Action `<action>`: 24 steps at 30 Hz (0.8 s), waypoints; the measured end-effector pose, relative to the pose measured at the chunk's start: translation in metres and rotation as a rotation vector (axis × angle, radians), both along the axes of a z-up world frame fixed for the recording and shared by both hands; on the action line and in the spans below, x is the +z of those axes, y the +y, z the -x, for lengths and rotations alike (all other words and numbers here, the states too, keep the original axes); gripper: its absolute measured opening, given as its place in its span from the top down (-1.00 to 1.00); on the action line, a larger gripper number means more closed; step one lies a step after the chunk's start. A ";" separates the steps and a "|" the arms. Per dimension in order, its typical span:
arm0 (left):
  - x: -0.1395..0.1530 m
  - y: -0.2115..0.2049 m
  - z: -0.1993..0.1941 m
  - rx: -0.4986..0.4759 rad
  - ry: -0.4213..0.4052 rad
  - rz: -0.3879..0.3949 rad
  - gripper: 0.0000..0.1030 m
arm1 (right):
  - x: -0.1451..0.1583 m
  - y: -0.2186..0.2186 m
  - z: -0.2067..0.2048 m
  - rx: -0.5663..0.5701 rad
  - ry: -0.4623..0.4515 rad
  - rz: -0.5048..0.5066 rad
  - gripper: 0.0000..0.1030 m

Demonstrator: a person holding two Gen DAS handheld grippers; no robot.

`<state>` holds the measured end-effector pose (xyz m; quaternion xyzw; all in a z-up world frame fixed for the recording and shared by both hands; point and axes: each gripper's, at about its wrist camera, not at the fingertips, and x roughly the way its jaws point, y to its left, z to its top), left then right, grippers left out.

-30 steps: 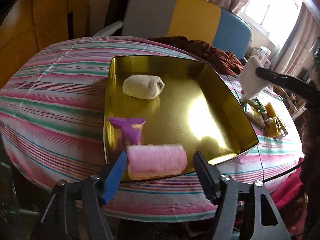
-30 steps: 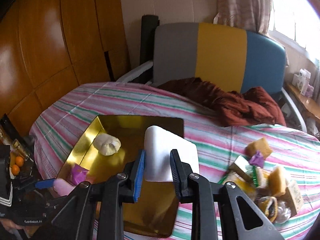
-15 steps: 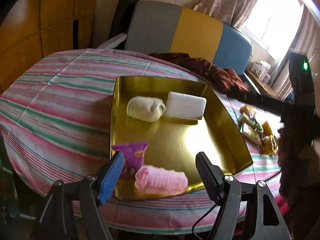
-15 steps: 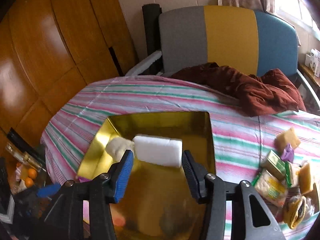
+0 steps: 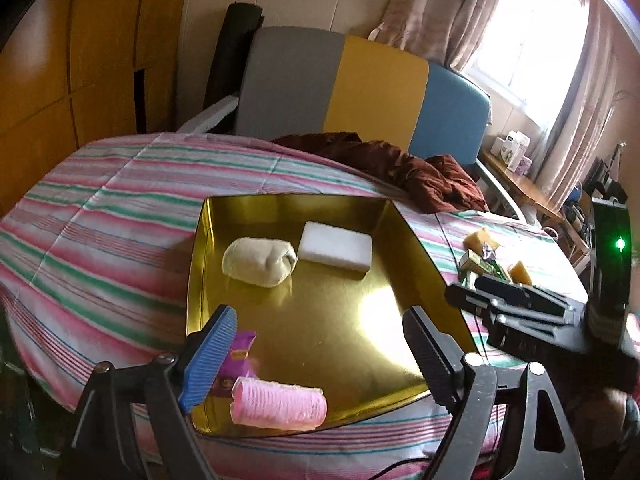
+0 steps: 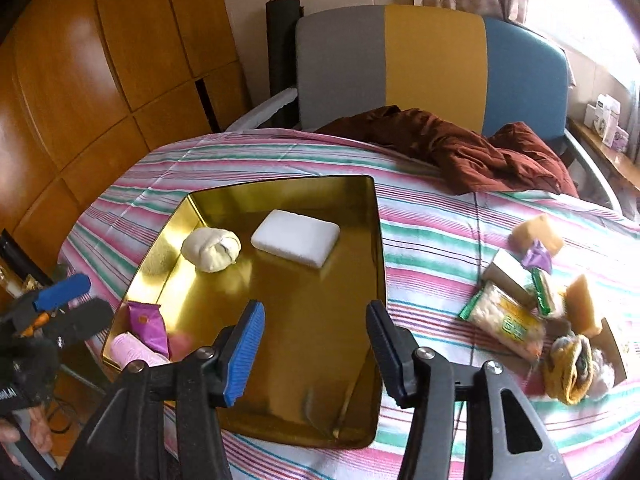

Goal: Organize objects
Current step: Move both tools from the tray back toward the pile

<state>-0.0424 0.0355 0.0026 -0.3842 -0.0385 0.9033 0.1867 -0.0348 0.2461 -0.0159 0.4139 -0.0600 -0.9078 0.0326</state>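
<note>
Snack packet point(image 6: 505, 322) lies in the pile on the striped cloth, right of the gold tray point(image 6: 378, 280). Looks light, crinkly, slippery: pinch across its narrow middle. Right gripper point(image 6: 316, 344) and left gripper point(image 5: 320, 356) both gape wide, empty.

No legible text anywhere. Purple packet point(image 5: 236, 356), lower left of the left wrist view: small printed mark, too blurred to read. Green-and-yellow snack bag point(image 6: 506, 326), right side of the right wrist view: printed characters, unreadable. White boxes point(image 5: 514, 150) at right edge: labels too small.
</note>
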 end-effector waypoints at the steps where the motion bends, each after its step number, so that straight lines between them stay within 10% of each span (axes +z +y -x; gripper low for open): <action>1: 0.001 0.001 -0.001 0.001 0.007 0.002 -0.69 | 0.000 0.000 -0.002 -0.002 0.001 -0.002 -0.06; 24: -0.002 0.022 -0.011 -0.009 0.060 0.083 -0.77 | -0.008 0.001 -0.017 -0.031 -0.013 -0.020 -0.12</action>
